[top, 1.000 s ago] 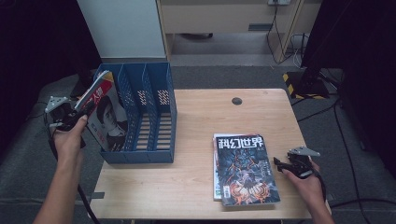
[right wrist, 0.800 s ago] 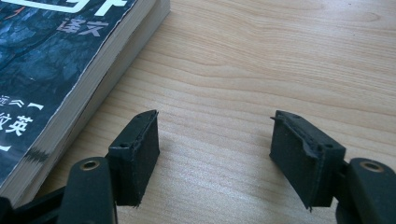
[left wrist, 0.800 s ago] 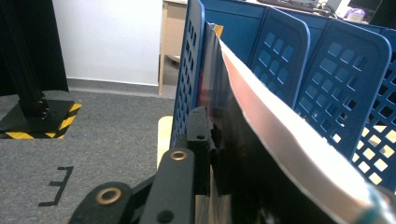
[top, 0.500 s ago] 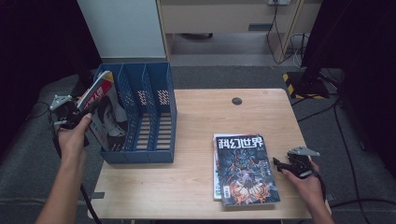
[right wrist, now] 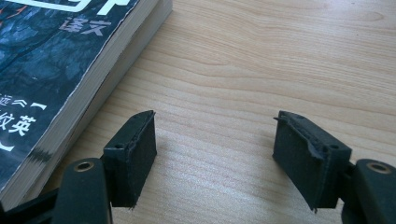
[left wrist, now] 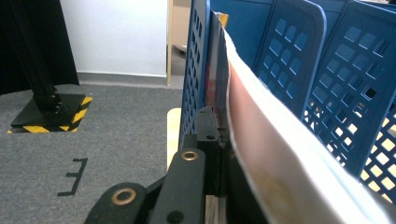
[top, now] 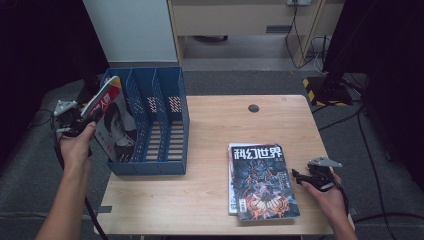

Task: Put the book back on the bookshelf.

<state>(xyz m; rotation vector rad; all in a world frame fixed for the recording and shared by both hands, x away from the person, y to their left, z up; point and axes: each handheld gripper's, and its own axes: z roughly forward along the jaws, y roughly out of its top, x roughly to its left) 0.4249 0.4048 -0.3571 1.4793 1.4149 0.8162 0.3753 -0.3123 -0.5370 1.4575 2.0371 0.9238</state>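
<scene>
— Where's the magazine [top: 114, 122] the left gripper [top: 75, 121] has?

— Clamped at its upper corner between closed jaws, standing tilted in the blue file rack's [top: 165, 117] leftmost slot, long axis slanting up toward the gripper.

— Anything crowding it?

— The slot's perforated wall [left wrist: 198, 70], just beside the fingers.

— The right gripper [top: 306, 178]?

— Jaws apart, just been opening, bare wooden table [right wrist: 280, 60] between them; the dark-covered magazine stack [top: 260, 180] lies just beside its fingers.

magazine cover [top: 262, 180]: "科幻世界" | floor marking [left wrist: 74, 176]: "3"
</scene>
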